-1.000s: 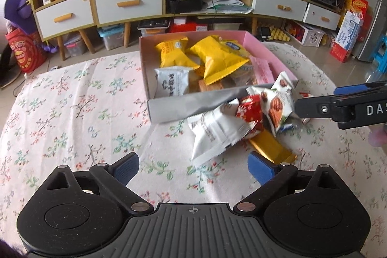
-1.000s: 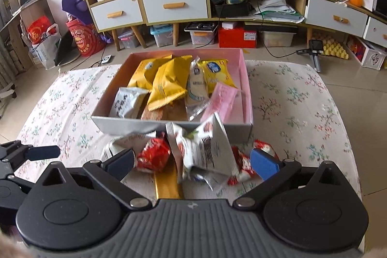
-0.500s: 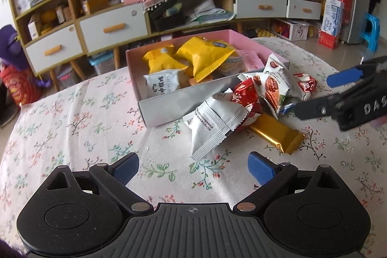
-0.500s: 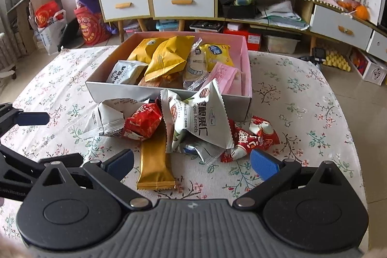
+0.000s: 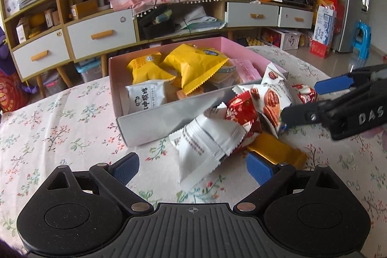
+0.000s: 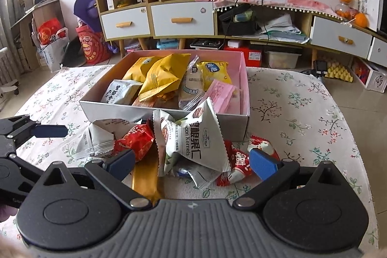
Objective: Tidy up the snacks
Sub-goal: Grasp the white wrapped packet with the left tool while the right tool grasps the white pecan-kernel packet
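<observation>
- Left wrist view: the left gripper [image 5: 192, 165] hangs low over the floral tablecloth [image 5: 60, 117] with its blue fingers spread wide and nothing between them.
- Just ahead of it lies a white wrapped snack [image 5: 205, 139], tilted against a red packet [image 5: 241, 113]; a gold bar [image 5: 278, 149] lies flat beneath them, its near end beside the right-hand blue finger.
- Behind the pile stands the pink box [image 5: 241, 47] with a grey front wall — inside it are two yellow bags [image 5: 188, 64], a small white pack [image 5: 147, 98] and a pink pack [image 5: 246, 67].
- The right gripper [image 5: 307, 96] reaches in from the right edge, its fingers apart, the lower one touching the pecan-kernel bag [image 5: 273, 93].
- Right wrist view: the right gripper [image 6: 191, 160] has its blue fingers wide apart on either side of the pecan-kernel bag [image 6: 193, 139], which stands upright and leans on the box front [image 6: 116, 110]; the fingers are not closed on it.
- Red-and-white packets [image 6: 239, 161] lie near the right-hand finger — one is just behind it.
- The left gripper [image 6: 50, 131] shows at the left edge; only one blue finger is plain there.
</observation>
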The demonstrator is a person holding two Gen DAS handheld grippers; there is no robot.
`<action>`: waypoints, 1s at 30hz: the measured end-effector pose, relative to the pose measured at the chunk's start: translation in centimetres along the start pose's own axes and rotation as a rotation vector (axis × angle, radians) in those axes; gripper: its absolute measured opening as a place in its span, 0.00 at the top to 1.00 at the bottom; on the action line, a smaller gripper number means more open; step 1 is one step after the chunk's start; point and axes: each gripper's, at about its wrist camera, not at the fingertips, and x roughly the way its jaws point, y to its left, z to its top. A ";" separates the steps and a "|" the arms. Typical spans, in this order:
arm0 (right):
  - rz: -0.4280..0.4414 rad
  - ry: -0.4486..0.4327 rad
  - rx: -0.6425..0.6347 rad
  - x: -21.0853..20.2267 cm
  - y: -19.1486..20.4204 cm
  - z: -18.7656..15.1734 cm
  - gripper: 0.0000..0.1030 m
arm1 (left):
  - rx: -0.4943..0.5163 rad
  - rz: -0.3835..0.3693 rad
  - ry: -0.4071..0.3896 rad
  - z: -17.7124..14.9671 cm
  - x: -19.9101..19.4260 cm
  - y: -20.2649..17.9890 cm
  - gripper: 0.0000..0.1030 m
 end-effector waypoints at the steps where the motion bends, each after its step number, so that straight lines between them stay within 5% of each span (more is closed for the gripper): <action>1: -0.003 0.002 -0.004 0.2 0.0 0.0 0.06 | -0.005 -0.006 -0.002 0.1 0.1 0.0 0.08; 15: -0.013 0.009 0.011 1.8 -1.1 0.4 0.22 | -0.008 -0.054 0.018 1.0 1.6 -0.1 0.37; 24: -0.007 0.012 0.007 2.3 -0.9 0.8 0.32 | -0.010 -0.054 0.021 1.3 2.1 -0.7 0.37; 30: 0.015 0.017 -0.003 2.2 -0.6 1.0 0.46 | 0.002 -0.054 0.019 1.4 1.9 -0.9 0.50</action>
